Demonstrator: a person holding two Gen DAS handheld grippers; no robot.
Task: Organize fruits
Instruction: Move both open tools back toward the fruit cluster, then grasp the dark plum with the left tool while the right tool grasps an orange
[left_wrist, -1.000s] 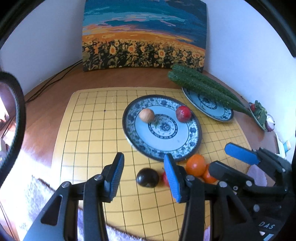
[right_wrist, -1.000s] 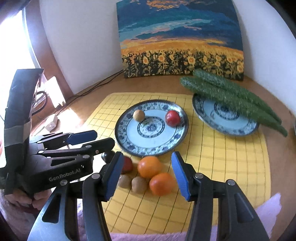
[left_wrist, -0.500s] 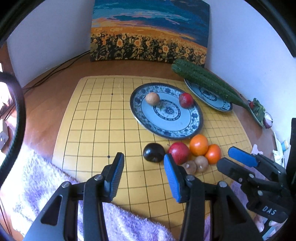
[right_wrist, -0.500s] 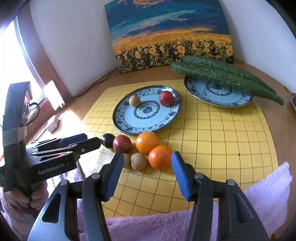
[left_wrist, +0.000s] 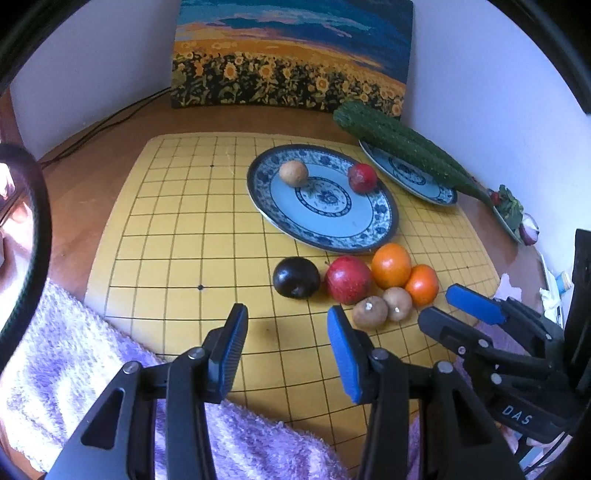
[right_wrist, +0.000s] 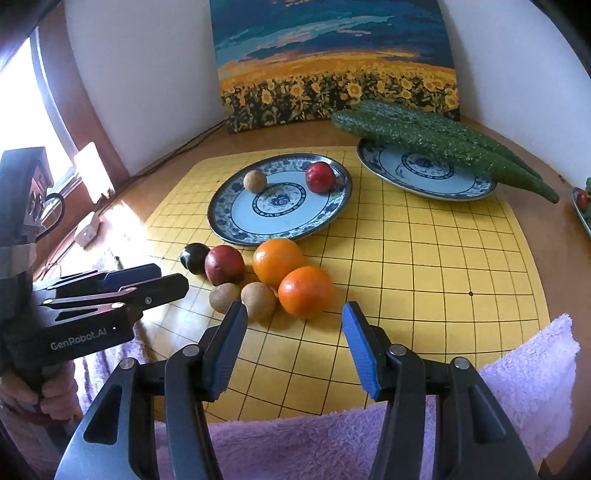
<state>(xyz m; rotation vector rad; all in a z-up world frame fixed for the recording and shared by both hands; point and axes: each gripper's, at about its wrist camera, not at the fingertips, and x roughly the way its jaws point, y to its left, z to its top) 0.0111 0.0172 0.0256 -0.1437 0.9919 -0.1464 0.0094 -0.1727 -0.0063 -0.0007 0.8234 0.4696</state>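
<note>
Fruits (right_wrist: 273, 275) clustered, no long axis

plate (right_wrist: 221, 225): glossy ceramic | towel (right_wrist: 517, 384): fluffy cloth | cucumbers (right_wrist: 424, 136): rough

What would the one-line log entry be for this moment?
left gripper: open, empty | right gripper: open, empty | near plate: two fruits | loose fruits: six on mat
</note>
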